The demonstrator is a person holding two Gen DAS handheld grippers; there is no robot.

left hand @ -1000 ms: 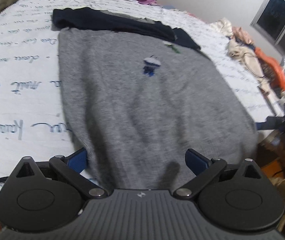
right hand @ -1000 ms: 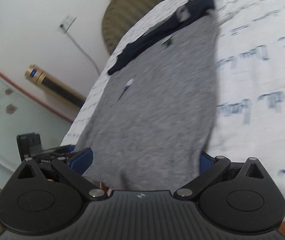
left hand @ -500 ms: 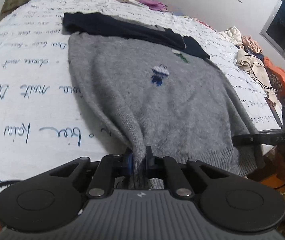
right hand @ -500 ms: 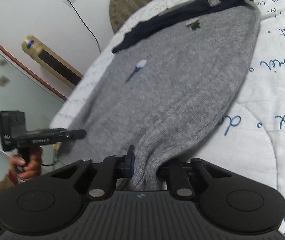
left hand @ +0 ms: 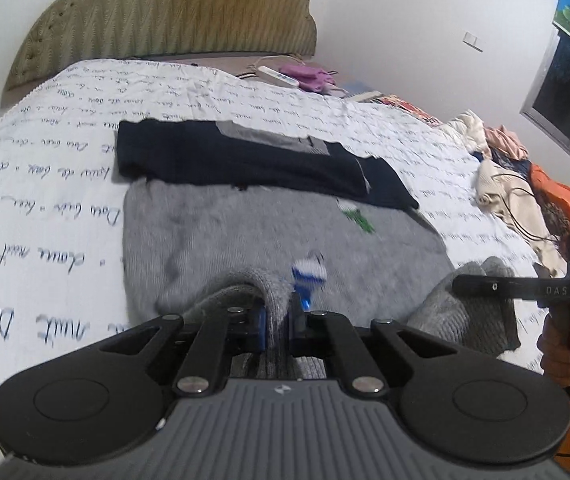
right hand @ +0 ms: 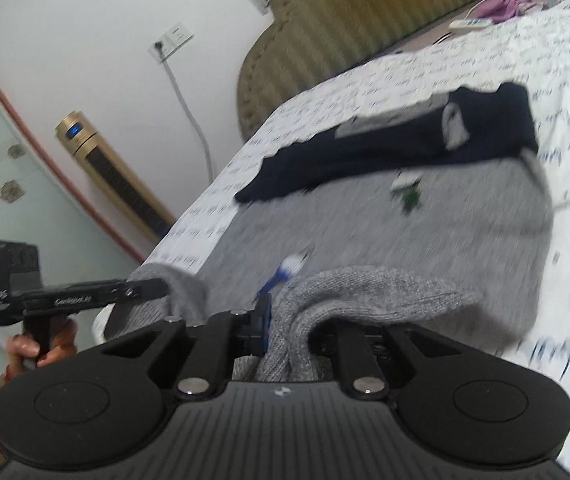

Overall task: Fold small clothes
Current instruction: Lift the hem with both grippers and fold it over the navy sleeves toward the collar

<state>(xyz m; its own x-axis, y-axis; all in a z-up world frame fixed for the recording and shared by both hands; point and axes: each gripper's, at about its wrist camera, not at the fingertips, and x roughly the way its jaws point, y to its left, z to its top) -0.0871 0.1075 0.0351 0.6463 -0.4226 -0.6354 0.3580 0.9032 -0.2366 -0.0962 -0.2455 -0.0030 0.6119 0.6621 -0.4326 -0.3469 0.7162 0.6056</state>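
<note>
On the bed (left hand: 37, 168), at 12 o'clock from both cameras, lies a grey sweater (left hand: 245, 232) with dark sleeves (left hand: 245, 160) folded across its top. So far, sleeves tucked; bottom half not yet folded up.

Left gripper (left hand: 278, 318): pinched tight on the bottom hem, cloth bunched right between the jaws.

Right gripper (right hand: 285, 332): clamped on the other hem corner, knit humped over the jaws.

Probably next: bring hem up toward 12 o'clock, onto the sleeves.

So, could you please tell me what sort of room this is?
Most likely a bedroom: a bed with a script-printed bedspread, a padded headboard against the wall, and a pile of clothes near the window.
</note>
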